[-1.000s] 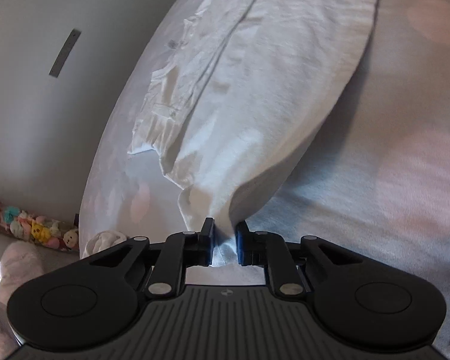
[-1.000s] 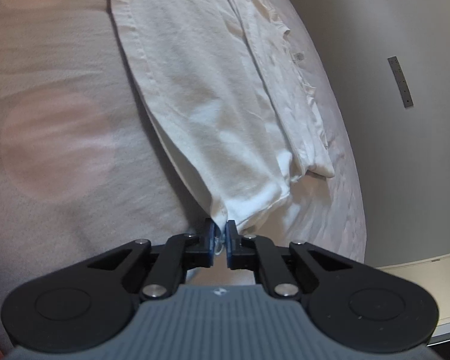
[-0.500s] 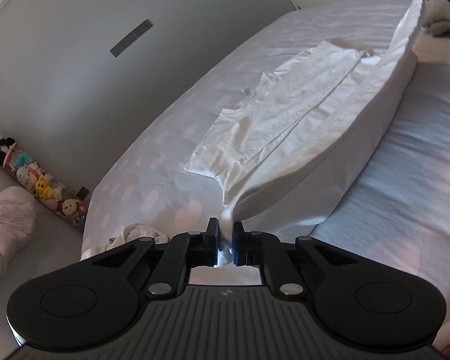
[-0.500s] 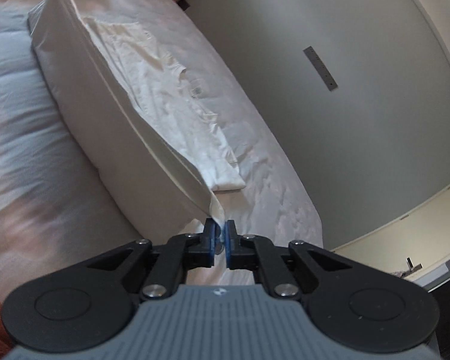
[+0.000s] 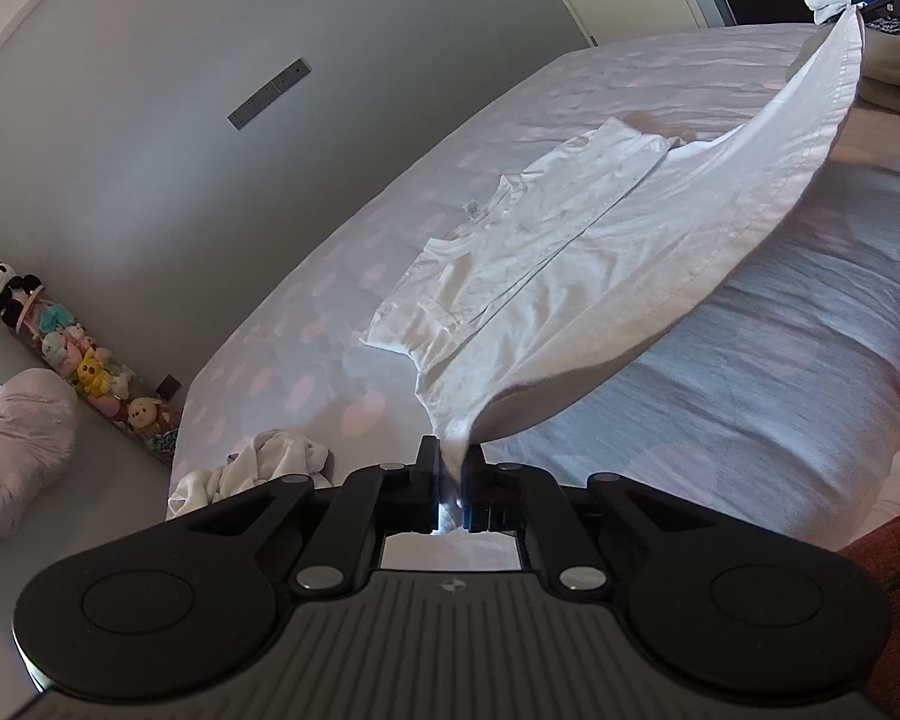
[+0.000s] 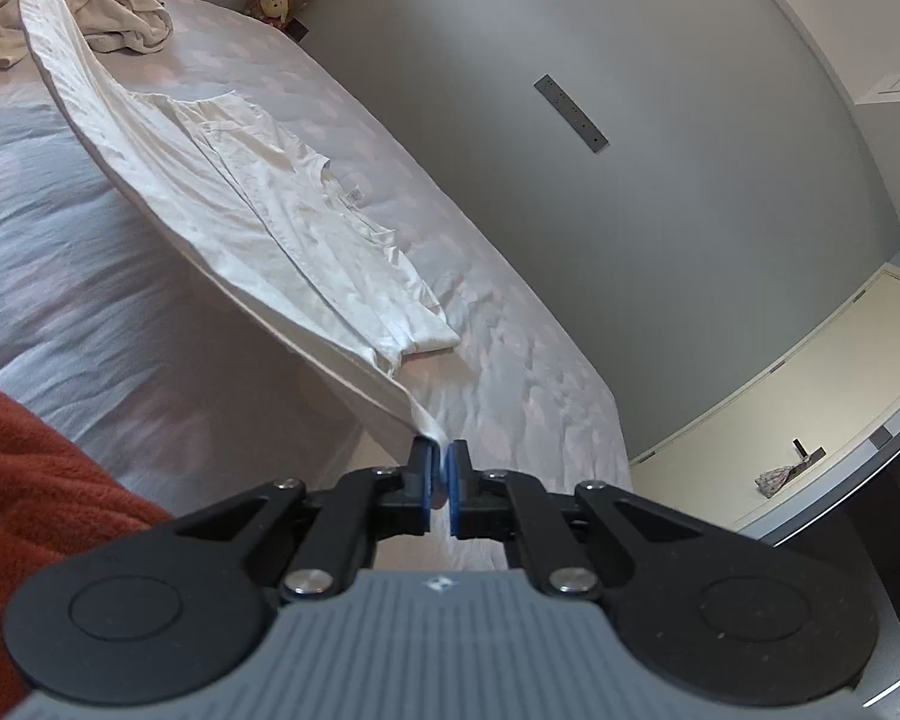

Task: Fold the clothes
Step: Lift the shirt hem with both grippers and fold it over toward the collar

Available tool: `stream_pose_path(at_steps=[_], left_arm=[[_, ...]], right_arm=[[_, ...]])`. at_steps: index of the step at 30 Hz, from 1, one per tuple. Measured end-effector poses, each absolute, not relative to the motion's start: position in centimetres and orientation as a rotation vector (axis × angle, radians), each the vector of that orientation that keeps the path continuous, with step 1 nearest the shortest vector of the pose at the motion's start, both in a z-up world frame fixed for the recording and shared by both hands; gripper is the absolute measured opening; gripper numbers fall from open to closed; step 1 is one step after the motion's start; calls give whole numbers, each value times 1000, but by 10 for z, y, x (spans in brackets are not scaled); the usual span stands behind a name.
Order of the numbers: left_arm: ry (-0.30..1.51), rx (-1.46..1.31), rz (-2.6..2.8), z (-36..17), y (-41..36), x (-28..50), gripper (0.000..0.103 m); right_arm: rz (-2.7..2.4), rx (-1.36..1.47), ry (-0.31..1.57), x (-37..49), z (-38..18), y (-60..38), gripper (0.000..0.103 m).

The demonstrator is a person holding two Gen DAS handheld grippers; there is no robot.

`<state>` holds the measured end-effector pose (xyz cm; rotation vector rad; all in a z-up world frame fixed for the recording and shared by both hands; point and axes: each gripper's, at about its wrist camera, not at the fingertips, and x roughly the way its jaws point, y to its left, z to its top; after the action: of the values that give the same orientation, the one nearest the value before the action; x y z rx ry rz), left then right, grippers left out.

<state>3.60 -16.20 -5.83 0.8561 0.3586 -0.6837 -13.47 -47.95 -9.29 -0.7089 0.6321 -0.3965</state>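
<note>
Though both grips sit at frame bottom centre, little shows between the pads: left hand-held gripper [image 5: 450,471] is clamped on a shirt [image 5: 570,276] corner, jaws having just closed a bit more w/ cloth between; right hand-held gripper [image 6: 441,474] pinches the other corner. Hem hangs lifted between them, rest lies on the bed [image 5: 750,372], mid-frame. Hem's underside is hidden. Clothes pile [image 6: 108,12], upper left in right view, is cut off. Red sleeve [image 6: 24,468] at lower left, partly out of frame.
</note>
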Motion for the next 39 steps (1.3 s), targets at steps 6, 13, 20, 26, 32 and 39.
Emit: stream_pose_path(at_steps=[6,13,20,26,32,39], left_arm=[[303,854,-676,-37,-153,17,5],[273,865,-684,-16,-137,-11,5],[249,800,-675,9,-117,-39,4],[254,748,-688,26,-108,-48,5],[273,783,-696,19,-120,-28,4],[311,808,-721,21,-145,20,4]], right_arm=[[-430,-693,594,-161,-81,-471,5],[-457,-662,562,-198,-54,-453,5],[-500,-648,504,-228,-25,-433,5],[-525,-638,467,-245,1,-418,5],[-506,-646,484,-229,-3,-424,5],[-478,-642,519,-181,-3,-452,5]])
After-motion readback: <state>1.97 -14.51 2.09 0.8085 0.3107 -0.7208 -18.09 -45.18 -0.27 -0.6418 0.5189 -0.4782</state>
